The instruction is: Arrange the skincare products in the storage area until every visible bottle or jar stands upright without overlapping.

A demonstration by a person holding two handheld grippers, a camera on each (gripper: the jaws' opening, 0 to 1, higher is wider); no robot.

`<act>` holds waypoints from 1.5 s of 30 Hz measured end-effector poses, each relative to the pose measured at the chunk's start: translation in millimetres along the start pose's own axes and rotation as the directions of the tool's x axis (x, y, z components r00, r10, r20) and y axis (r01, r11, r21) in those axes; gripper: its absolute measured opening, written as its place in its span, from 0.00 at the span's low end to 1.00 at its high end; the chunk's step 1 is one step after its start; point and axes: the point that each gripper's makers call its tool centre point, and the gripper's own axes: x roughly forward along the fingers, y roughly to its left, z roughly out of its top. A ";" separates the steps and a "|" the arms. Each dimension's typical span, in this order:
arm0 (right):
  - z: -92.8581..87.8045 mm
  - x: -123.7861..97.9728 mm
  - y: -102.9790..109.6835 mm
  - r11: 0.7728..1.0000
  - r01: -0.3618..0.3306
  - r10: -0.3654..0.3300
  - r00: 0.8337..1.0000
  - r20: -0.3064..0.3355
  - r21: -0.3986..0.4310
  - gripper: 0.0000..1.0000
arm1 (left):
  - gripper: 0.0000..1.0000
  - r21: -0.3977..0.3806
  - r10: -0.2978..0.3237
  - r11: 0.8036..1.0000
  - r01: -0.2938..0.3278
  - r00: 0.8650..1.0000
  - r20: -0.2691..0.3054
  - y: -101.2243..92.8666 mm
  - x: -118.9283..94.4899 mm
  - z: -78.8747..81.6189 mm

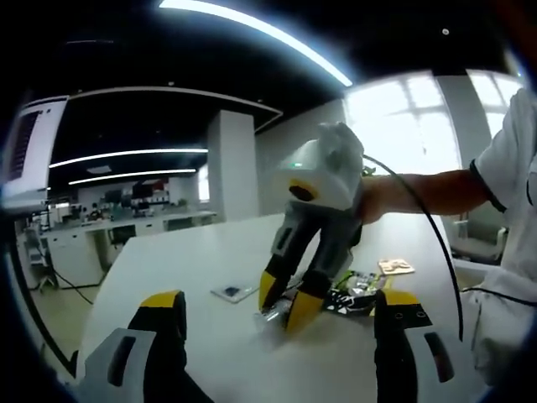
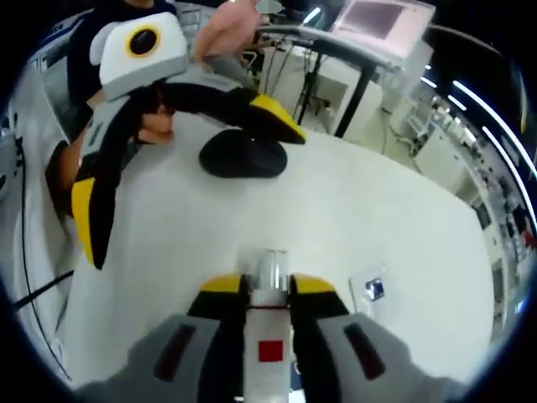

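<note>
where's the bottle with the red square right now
In the right gripper view the bottle sits bottom centre, clamped between the right tool tips above the white table, with a small sachet just to its right.

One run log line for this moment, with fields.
left gripper: open, empty | right gripper: shut on bottle | bottle: white, red square, held above white table | sachet: flat beside right gripper

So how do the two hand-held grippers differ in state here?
The right hand-held gripper is shut on a white bottle with a clear cap and red square; the left hand-held gripper is open and holds nothing. The right one is down at the white table; the left hangs above it. Both have yellow-tipped jaws.
</note>
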 end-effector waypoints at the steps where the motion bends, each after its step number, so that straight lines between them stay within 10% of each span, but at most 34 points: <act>1: 0.5 -1.8 0.1 1.000 0.002 -0.002 1.000 0.004 0.000 0.19 | 0.95 0.001 0.001 1.000 -0.001 1.000 -0.001 0.1 0.1 0.1; 24: 54.7 -48.0 1.9 0.982 0.037 -0.088 0.957 0.276 0.186 0.19 | 0.88 -0.004 -0.028 1.000 0.028 1.000 0.003 -10.1 4.6 0.1; 45: 88.0 -67.4 -2.3 0.957 0.083 -0.199 0.884 0.423 0.277 0.19 | 0.47 -0.110 -0.068 0.991 0.080 0.992 0.106 -14.4 1.8 13.1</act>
